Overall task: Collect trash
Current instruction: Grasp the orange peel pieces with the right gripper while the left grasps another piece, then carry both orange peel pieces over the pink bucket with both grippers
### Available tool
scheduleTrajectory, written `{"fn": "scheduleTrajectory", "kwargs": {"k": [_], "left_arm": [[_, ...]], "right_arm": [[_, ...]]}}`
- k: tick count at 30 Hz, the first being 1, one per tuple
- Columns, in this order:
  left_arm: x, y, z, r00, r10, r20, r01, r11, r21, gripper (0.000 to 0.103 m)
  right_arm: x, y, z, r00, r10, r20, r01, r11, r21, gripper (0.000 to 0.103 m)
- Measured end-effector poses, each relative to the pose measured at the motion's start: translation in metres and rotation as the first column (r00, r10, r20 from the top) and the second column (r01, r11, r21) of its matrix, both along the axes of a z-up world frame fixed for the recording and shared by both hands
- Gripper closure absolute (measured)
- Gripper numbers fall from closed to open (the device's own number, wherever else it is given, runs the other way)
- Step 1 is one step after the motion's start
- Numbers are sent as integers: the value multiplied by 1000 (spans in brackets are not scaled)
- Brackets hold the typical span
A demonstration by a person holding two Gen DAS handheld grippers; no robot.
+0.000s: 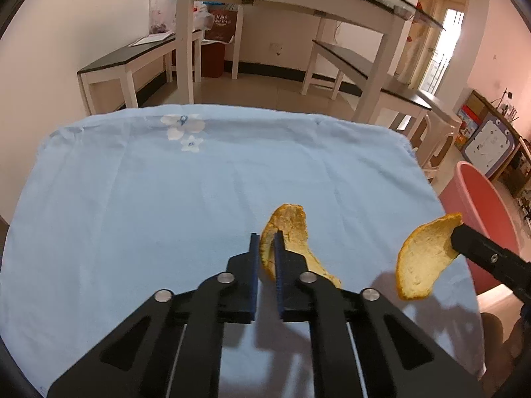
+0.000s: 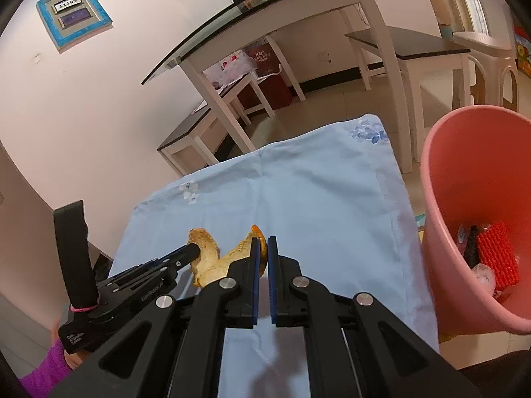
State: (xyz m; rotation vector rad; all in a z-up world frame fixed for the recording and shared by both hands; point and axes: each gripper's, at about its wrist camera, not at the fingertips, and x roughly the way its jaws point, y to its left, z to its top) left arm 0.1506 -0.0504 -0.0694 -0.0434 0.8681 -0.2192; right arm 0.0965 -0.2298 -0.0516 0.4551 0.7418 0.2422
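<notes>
Orange peel [image 1: 292, 229] sits pinched between the blue pads of the left hand-held gripper [image 1: 267, 242], whose jaws have closed to a narrow gap on it; the curled strip stands on edge near the right front part of the bench [image 1: 132, 199], its lower end trailing down behind the right finger toward the cloth. A second piece of peel [image 1: 421, 258] hangs in the air further right, clamped at its upper tip by the right hand-held gripper [image 1: 456, 237], just beside the bench's right edge and clear of the cloth (its shadow falls on the fabric below). In the right wrist view this second peel shows only as an orange edge poking up between the nearly shut blue pads, with the first peel just left of it. The bench is draped in a pale blue cloth with small white flowers [image 1: 184, 129] printed toward the far side. A pink bucket [image 2: 441, 219] stands off the bench's right side, holding a red netted item [image 2: 497, 255] and a few smaller scraps at the bottom. A purple sleeve [image 2: 46, 368] shows at the lower left behind the left tool.
</notes>
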Motion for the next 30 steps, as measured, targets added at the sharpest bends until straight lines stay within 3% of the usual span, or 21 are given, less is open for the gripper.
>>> {"fn": "scheduleTrajectory", "kwargs": {"k": [12, 30], "left_arm": [[-53, 12, 33, 998, -11, 60, 16, 997, -78, 100], [-116, 3, 63, 990, 8, 138, 1, 998, -64, 100]], "right_arm": [[-36, 0, 15, 1000, -13, 29, 14, 999, -33, 99], [-99, 10, 36, 993, -55, 100, 64, 993, -95, 99]]}}
